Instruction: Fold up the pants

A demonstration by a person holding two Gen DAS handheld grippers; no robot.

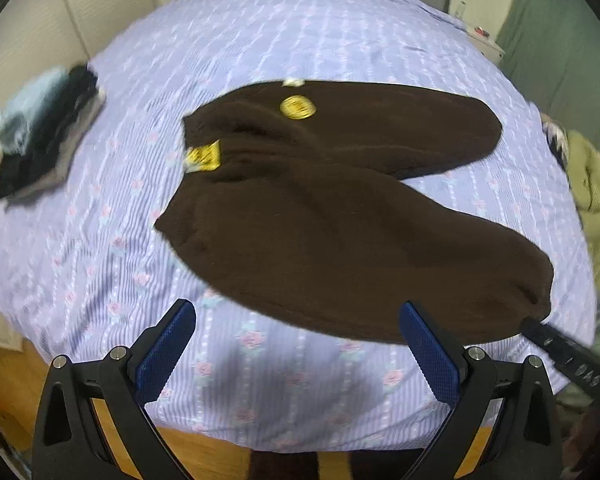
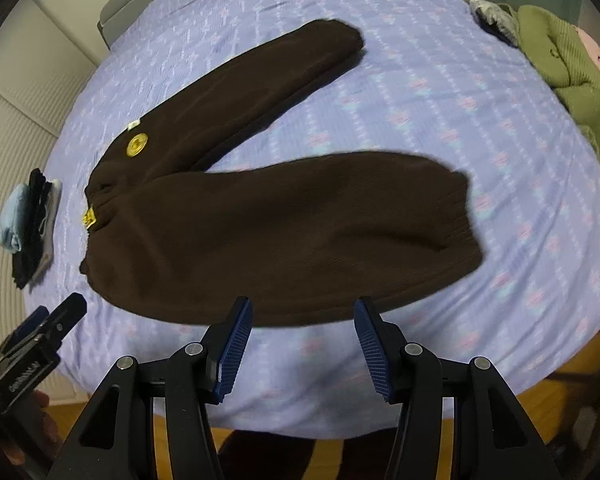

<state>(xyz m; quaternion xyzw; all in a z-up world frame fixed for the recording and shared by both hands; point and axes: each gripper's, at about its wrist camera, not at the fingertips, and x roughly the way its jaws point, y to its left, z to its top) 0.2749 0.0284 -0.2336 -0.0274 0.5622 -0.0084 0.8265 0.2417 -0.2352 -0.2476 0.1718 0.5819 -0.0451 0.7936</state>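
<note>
I see the brown fleece pants (image 2: 268, 216) lying flat on the bed (image 2: 480, 120), which wears a lavender sheet printed with small pink flowers. The two legs are spread apart in a V from the waistband: the leg nearer my grippers lies broad across the bed's near part, and the other leg angles away toward the far side. A round yellow patch (image 2: 137, 145) sits on the far leg close to the waistband, and a yellow tag (image 2: 89, 218) shows at the waistband itself.

My right gripper (image 2: 303, 312) has its blue-padded fingers apart and holds nothing; it hangs just over the near edge of the pants' closer leg, and I cannot tell whether the pads touch the cloth. My left gripper (image 1: 298, 316) is spread wide and also holds nothing, above the sheet just beside the same leg's near edge. In the left wrist view, part of the right gripper reaches in beside the cuff of that leg.

Beyond the waistband end of the pants, well apart from them, lies a small stack of folded clothes (image 1: 40, 136) in pale blue, black and grey. Past the cuff end, a heap of olive-green clothing (image 2: 560, 56) rests on the bed's edge.
</note>
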